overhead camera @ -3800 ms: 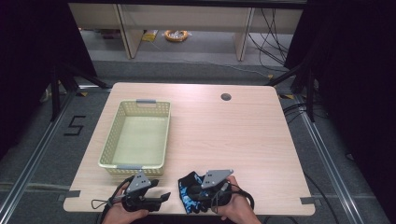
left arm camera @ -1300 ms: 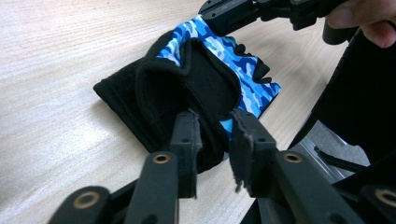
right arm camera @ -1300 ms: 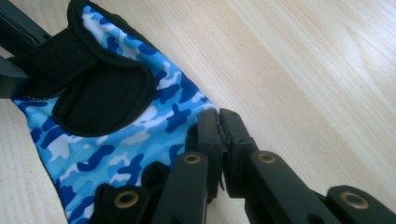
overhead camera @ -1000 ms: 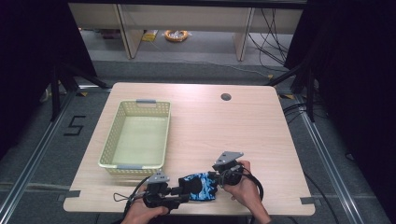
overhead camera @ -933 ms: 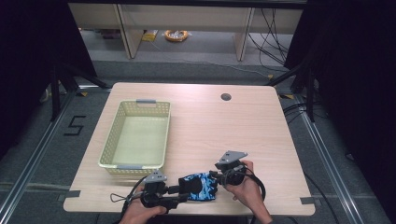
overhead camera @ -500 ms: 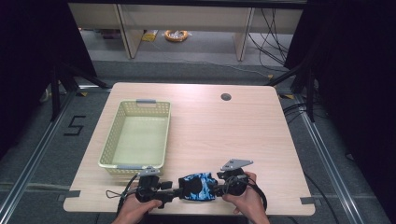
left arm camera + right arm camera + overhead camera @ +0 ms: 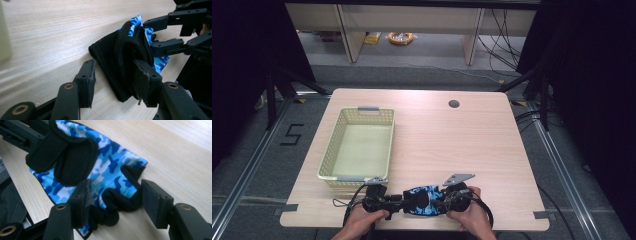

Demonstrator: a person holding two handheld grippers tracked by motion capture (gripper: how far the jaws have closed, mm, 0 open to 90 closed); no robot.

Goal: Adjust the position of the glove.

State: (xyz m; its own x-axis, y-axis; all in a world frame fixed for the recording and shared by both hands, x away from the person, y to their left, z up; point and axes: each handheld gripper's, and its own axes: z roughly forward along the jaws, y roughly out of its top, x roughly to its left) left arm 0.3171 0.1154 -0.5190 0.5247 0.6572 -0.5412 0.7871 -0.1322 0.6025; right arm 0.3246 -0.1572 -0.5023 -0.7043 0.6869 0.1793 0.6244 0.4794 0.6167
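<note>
Near edge, table [image 7: 472, 140]: glove [image 7: 424, 201] is lying flat betw both grippers, blue camo w/ black cuff + finger stubs.
Left gripper [image 7: 398, 204]: coming in from the left at the cuff end; jaws apart but have just been closing. In left gripper view [image 7: 115, 82] the black cuff is sitting betw the pads, one pad [image 7: 146, 82] touching fabric, other [image 7: 87, 82] resting off it on bare wood — not clamping yet.
Right gripper [image 7: 442, 204]: working the finger end from the right; jaws apart, straddling the finger stubs [image 7: 117, 202], prob. not pinching yet.
Why: looks like each end is getting its own grip so the glove lifts w/o flopping.
Basket [image 7: 343, 145]: sitting far-left of the glove, looks empty, likely drop spot.
</note>
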